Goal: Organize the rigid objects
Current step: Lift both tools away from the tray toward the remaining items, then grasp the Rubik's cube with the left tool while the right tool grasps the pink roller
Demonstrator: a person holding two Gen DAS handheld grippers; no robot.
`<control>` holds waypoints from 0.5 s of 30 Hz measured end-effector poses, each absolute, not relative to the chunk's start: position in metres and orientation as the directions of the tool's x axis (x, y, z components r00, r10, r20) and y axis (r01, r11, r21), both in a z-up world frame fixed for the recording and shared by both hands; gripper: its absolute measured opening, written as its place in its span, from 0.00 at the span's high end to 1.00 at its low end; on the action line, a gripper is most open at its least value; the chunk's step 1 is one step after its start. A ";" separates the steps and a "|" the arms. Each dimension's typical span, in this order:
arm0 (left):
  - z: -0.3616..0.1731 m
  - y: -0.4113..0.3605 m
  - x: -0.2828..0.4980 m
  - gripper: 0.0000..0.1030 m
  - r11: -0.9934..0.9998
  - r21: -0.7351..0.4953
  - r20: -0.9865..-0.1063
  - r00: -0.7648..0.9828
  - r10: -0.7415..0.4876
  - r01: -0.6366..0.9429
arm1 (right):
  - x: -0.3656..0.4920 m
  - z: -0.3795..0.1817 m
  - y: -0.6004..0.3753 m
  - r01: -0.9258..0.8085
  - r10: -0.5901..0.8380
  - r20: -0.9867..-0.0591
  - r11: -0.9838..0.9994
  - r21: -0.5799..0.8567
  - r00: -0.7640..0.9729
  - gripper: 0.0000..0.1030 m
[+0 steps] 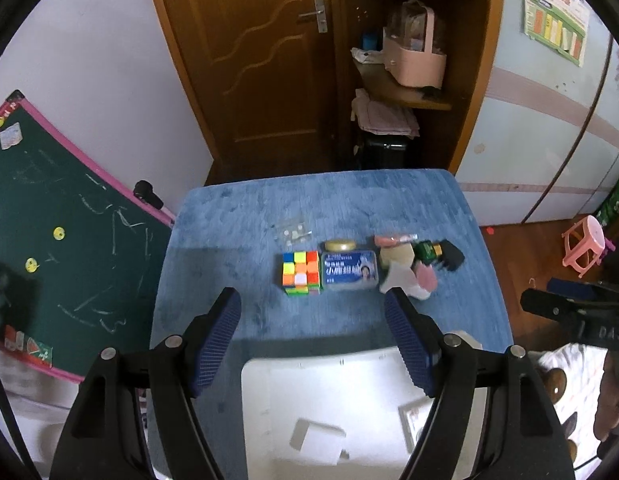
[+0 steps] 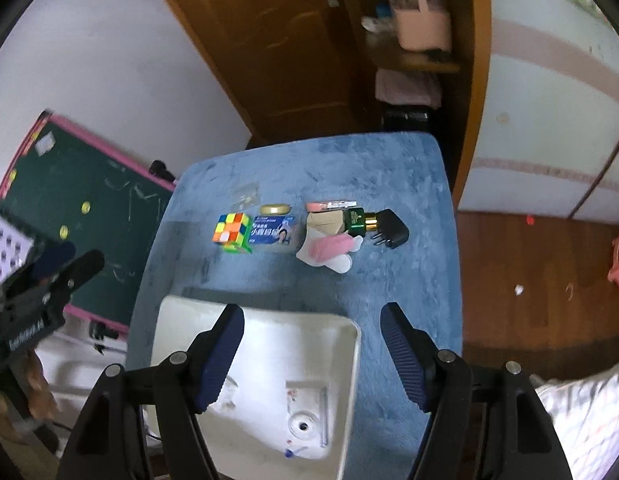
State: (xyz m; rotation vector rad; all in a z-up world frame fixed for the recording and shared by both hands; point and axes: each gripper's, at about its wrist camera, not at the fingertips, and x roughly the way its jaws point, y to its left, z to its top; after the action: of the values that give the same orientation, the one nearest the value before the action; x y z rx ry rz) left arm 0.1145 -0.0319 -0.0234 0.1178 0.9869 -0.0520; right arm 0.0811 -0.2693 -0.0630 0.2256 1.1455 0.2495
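Nearest to both cameras sits a white tray point(image 2: 341, 344) on the blue-covered desk point(image 1: 237, 232). It seems to hold no sorted item yet; only faint marks and moulded features show inside it, though blur hides detail. The left gripper point(image 1: 312, 336) hovers above the tray's far edge, jaws spread wide and holding nothing. The right gripper point(image 2: 312, 344) hangs over the same tray, jaws likewise released and empty.

Beyond the tray, across a bare strip of desk, the rigid objects lie in a loose row. The Rubik's cube point(image 1: 301, 273) stands at the row's left end, just beside a blue tin point(image 1: 350, 271) with a printed lid. A small gold round lid point(image 1: 339, 245) lies just behind the tin. Right of the tin is a cluster: a white and pink piece point(image 2: 329, 252), a beige box point(image 2: 327, 222), a green bottle with a gold neck point(image 2: 359, 218), a pink flat item point(image 2: 329, 206) behind them, and a black plug adapter point(image 2: 393, 230) at the far right. A small clear bag point(image 1: 292, 232) lies behind the cube.

By my judgement the sorting has barely begun: everything rests outside the tray, and every piece remains to be picked up and placed.
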 end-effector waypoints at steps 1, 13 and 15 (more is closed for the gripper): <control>-0.026 -0.030 0.121 0.25 0.993 0.069 -0.839 0.544 0.006 0.095 | 0.090 -0.066 -0.271 -0.060 0.319 -0.871 0.945 0.320 0.374 0.31; -0.128 -0.003 0.225 0.25 0.998 -0.020 -0.954 0.296 -0.036 0.058 | 0.200 -0.156 -0.278 0.295 0.423 -0.897 0.847 0.442 0.129 0.31; -0.149 0.001 0.237 0.25 0.998 -0.030 -0.967 0.250 -0.045 0.060 | 0.211 -0.173 -0.277 0.332 0.440 -0.892 0.831 0.447 0.101 0.31</control>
State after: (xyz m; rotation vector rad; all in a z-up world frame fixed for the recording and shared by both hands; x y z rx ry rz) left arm 0.2369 0.0012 -0.1489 0.0137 1.3164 -0.0713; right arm 0.2112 -0.2770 -0.1730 0.6465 1.5001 0.0888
